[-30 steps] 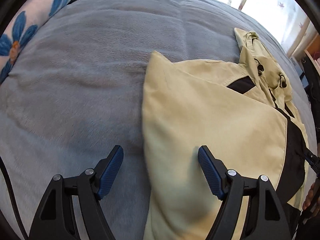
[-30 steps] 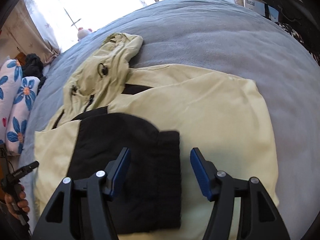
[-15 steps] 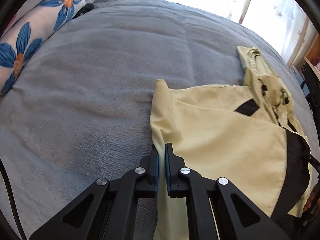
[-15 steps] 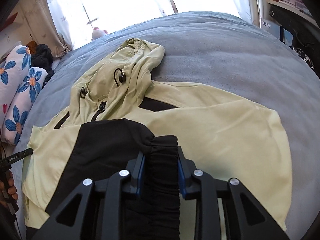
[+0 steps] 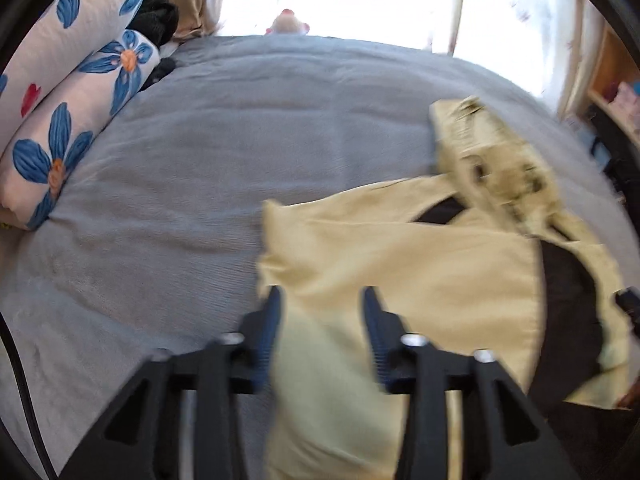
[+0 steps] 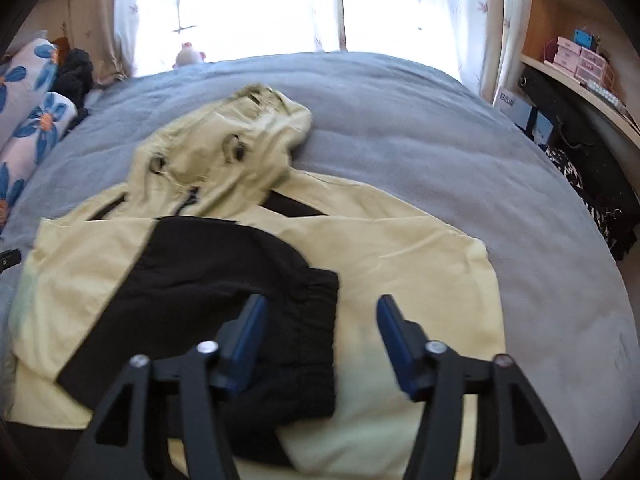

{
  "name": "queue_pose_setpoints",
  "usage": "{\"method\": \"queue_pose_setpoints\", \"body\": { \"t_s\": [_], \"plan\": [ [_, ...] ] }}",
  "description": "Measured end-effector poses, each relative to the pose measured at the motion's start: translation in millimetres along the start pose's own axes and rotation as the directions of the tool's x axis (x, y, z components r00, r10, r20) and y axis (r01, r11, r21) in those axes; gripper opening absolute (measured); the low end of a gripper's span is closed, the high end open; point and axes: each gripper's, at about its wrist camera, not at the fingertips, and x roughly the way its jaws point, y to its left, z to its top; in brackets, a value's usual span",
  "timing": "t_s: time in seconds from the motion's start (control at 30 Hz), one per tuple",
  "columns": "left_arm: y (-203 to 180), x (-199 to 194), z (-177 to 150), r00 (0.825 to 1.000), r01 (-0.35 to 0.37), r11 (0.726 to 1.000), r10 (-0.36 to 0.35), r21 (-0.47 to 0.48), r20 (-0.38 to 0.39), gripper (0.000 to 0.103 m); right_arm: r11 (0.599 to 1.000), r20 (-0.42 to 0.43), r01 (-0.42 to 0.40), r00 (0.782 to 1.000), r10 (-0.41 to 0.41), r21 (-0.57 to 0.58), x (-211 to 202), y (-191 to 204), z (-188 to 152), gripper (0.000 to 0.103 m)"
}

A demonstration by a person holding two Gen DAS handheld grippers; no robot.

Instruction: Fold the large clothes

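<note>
A pale yellow hooded jacket (image 6: 400,248) with black panels lies on the grey bed (image 6: 420,120), sleeves folded in over the body and hood (image 6: 240,136) pointing away. It also shows in the left wrist view (image 5: 420,264). My left gripper (image 5: 320,316) is open, its fingers either side of the jacket's left folded edge. My right gripper (image 6: 318,332) is open above the black sleeve cuff (image 6: 304,320) that lies across the jacket's front. Neither holds any cloth.
Flowered pillows (image 5: 60,120) and a dark bundle (image 5: 158,16) lie at the bed's left head end. A bright window with curtains (image 6: 248,8) is behind. Shelves with boxes (image 6: 576,52) stand at the right. A small plush toy (image 6: 188,56) sits at the far edge.
Half a second ago both grippers were shut, left on the yellow edge, right on the black cuff. Both have now opened, let go and pulled back and up.
</note>
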Motion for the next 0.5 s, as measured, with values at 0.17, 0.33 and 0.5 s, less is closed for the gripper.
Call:
{"method": "queue_pose_setpoints", "body": {
  "t_s": [0.17, 0.33, 0.5],
  "plan": [
    [-45, -22, -27, 0.992, 0.119, 0.993, -0.119, -0.001, -0.035, 0.064, 0.988, -0.086, -0.156, 0.984, 0.153, -0.021, -5, 43, -13, 0.059],
    [-81, -16, -68, 0.99, 0.107, 0.994, -0.103, 0.032, -0.092, 0.064, 0.964, -0.136, -0.249, 0.962, 0.236, -0.09, -2, 91, -33, 0.06],
    [-81, 3, -96, 0.991, -0.001, 0.998, 0.009, 0.06, -0.13, 0.064, 0.97, -0.178, -0.217, 0.964, 0.195, -0.11, 13, 96, -51, 0.06]
  ]
}}
